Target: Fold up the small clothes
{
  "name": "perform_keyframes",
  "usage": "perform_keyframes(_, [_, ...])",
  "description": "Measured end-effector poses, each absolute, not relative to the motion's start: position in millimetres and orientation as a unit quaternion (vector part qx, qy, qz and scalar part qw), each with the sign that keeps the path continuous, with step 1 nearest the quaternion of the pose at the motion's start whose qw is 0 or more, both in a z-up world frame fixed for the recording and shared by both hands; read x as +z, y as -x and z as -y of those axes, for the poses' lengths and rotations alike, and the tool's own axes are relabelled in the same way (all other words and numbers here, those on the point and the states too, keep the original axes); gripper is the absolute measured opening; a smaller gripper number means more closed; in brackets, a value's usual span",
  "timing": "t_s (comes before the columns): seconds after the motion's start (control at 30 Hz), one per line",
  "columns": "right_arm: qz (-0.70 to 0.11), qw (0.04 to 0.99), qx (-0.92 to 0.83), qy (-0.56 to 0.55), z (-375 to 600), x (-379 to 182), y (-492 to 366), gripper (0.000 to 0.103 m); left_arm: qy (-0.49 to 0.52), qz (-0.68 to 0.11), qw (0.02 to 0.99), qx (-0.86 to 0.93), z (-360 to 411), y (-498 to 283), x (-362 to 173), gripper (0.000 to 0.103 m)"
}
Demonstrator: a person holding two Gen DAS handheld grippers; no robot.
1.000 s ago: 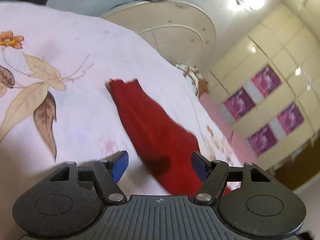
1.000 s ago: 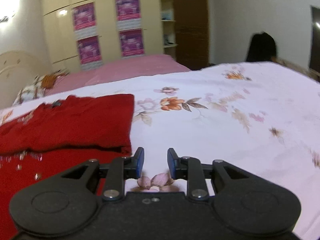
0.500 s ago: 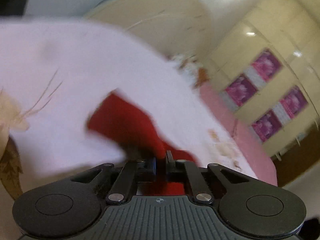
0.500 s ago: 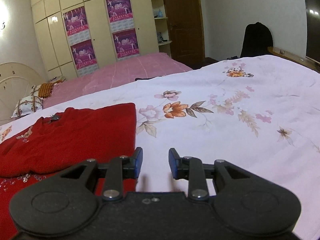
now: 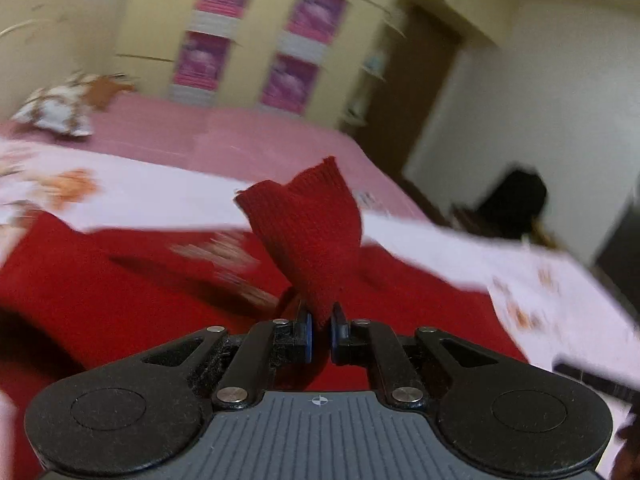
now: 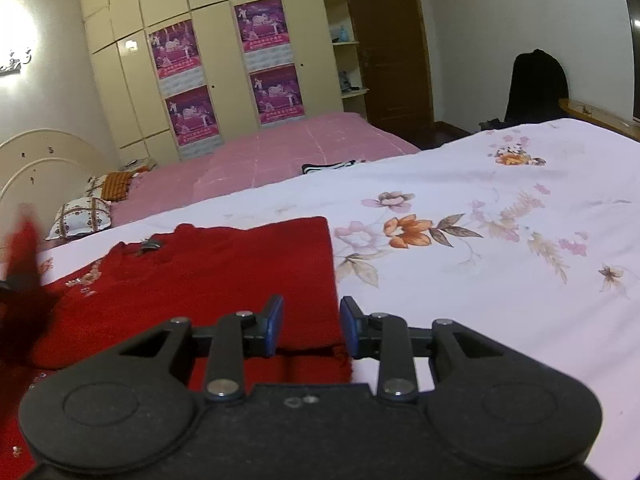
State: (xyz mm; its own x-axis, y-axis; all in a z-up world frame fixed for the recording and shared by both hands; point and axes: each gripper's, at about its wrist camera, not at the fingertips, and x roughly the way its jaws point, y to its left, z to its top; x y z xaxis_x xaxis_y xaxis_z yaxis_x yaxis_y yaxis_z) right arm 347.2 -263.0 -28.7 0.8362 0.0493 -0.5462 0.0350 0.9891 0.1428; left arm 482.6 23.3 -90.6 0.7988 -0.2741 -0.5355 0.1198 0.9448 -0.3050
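A red knit sweater lies partly folded on the white floral bedsheet. My left gripper is shut on the sweater's sleeve and holds its cuff up above the sweater's body. The raised sleeve shows blurred at the left edge of the right wrist view. My right gripper is open, its fingers on either side of the sweater's folded right edge, low over it.
A second bed with a pink cover and pillows stands behind. Cream wardrobes with purple posters line the far wall. A brown door and a dark chair are at the right.
My left gripper closed on the sleeve, lifted it and swung it over the sweater's body. My right gripper moved left, so that it straddles the folded edge, and stayed open.
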Motion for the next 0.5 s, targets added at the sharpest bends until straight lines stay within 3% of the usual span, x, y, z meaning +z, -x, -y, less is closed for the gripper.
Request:
perform_keyframes(0.13, [-0.287,0.955,0.008,-0.08,265.0,-22.4,-348.9,0.032,0.089,-0.322,0.934,-0.123,33.7,-489.3,-101.7,0.008])
perform_keyframes(0.27, [-0.293,0.951,0.015,-0.097,265.9,-19.4,-353.6,0.042,0.048,-0.335,0.932,-0.127,58.7,-486.5,-112.4,0.009])
perform_keyframes(0.33, [-0.303,0.945,0.029,-0.121,264.8,-20.9,-357.2,0.048,0.038,-0.333,0.931,-0.147,58.4,-472.9,-102.6,0.042])
perform_keyframes(0.37, [-0.308,0.941,0.037,-0.134,263.2,-21.9,-358.8,0.048,0.04,-0.327,0.93,-0.161,55.9,-463.5,-97.4,0.077])
perform_keyframes(0.4, [-0.31,0.939,0.043,-0.142,261.4,-22.6,-359.8,0.048,0.035,-0.314,0.935,-0.159,52.9,-456.5,-90.2,0.085])
perform_keyframes(0.5, [-0.318,0.928,0.076,-0.176,251.6,-24.8,-362.5,0.048,0.028,-0.291,0.946,-0.14,25.1,-429.8,-75.3,0.085])
